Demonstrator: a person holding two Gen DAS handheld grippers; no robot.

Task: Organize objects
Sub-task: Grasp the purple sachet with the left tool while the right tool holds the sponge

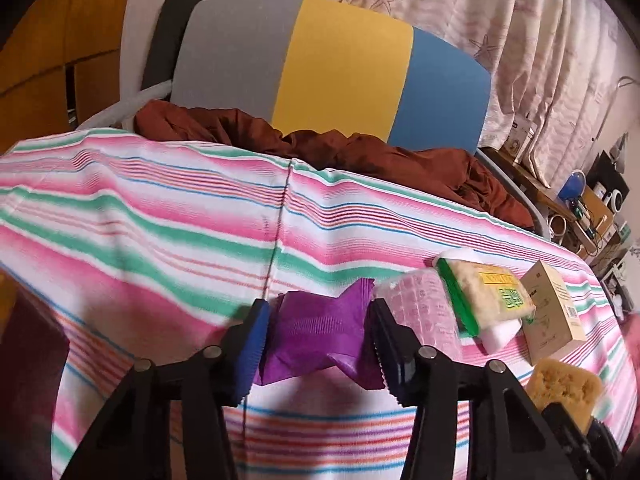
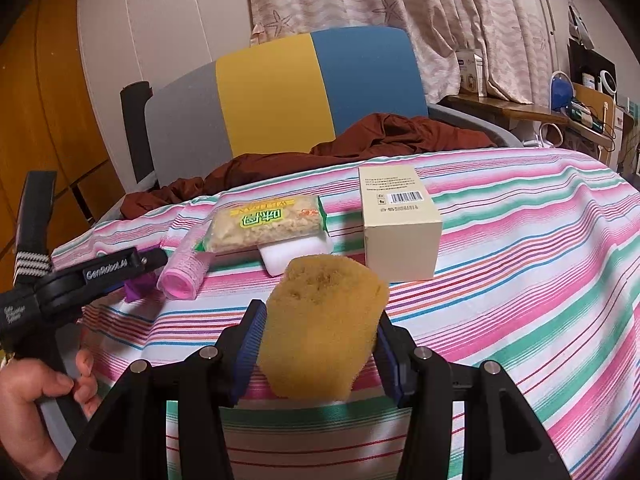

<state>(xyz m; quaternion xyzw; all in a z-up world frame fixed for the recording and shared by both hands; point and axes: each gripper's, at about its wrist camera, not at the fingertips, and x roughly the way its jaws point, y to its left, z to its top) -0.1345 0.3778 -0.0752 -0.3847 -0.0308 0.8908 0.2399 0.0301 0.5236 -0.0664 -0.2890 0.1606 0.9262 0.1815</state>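
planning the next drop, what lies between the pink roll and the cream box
The noodle packet resting on a white sponge block lies between the pink roll and cream box, clearest in the right wrist view.

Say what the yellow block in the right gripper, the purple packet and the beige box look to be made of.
Yellow block: apparently foam sponge, matte, with an open pitted surface. Purple packet: likely thin plastic film, slightly glossy, creased, with crimped ends. Beige box: seemingly matte cardboard, with sharp folded edges and a printed barcode.
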